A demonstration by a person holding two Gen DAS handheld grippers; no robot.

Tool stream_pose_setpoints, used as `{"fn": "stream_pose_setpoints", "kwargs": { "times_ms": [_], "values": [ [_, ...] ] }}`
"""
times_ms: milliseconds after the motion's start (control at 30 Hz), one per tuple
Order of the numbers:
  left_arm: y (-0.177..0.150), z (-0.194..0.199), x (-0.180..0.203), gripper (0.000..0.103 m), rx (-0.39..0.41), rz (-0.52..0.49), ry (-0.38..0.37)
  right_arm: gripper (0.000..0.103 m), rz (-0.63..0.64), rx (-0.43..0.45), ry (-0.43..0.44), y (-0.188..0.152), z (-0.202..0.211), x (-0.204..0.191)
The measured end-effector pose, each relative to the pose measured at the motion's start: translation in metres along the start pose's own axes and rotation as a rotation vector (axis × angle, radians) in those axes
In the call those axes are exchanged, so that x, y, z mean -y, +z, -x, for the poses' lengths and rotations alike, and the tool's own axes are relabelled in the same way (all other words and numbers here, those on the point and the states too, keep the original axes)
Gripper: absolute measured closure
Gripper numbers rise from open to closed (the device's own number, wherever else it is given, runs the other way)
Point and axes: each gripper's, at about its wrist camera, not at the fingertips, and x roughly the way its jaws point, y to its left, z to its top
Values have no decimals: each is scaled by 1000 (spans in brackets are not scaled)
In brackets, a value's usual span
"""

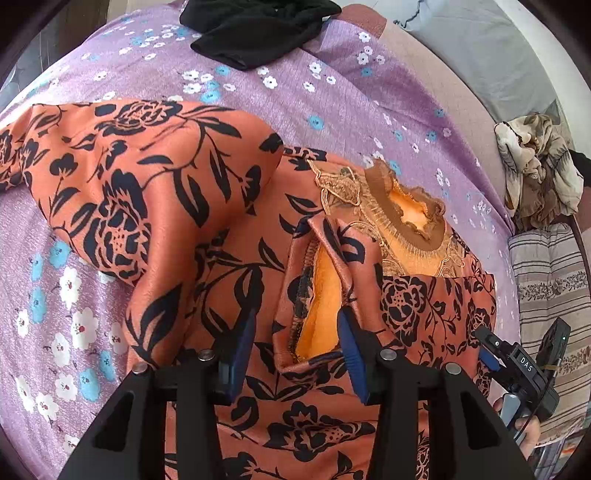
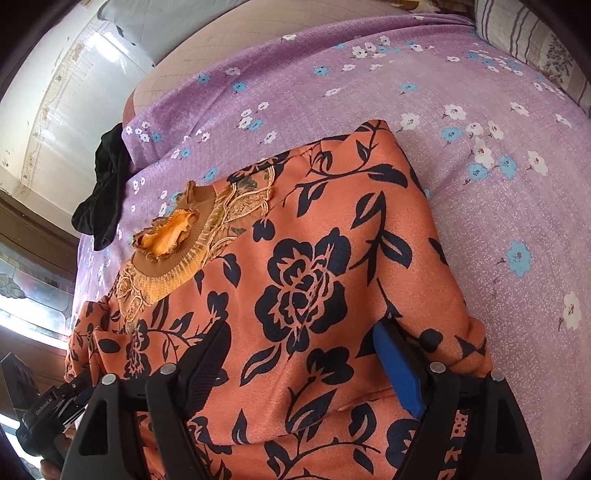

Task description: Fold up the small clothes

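An orange top with black flower print lies on the purple flowered bed sheet. Its brown ruffled collar points away from me. One sleeve spreads out to the left. My left gripper is open just over the cloth; a folded sleeve cuff with orange lining lies between its blue pads. In the right wrist view the top fills the middle and its collar is at the left. My right gripper is open with its fingers spread on the cloth.
A black garment lies at the far edge of the bed; it also shows in the right wrist view. A crumpled beige cloth and a striped pillow sit at the right. The other gripper is at the lower right.
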Motion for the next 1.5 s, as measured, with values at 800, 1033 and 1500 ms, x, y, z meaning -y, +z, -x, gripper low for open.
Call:
{"fn": "stream_pose_setpoints", "kwargs": {
  "times_ms": [800,1033,1500],
  "values": [
    [-10,-17,15,91,27,-110,104,16,54,7,-44,-3,-4,-10],
    [-17,21,15,96,82,-128,46,16,25,11,-32,-2,-1,-6],
    [0,57,-109,93,74,225,-75,16,109,34,-121,-9,-5,-20]
  ]
}}
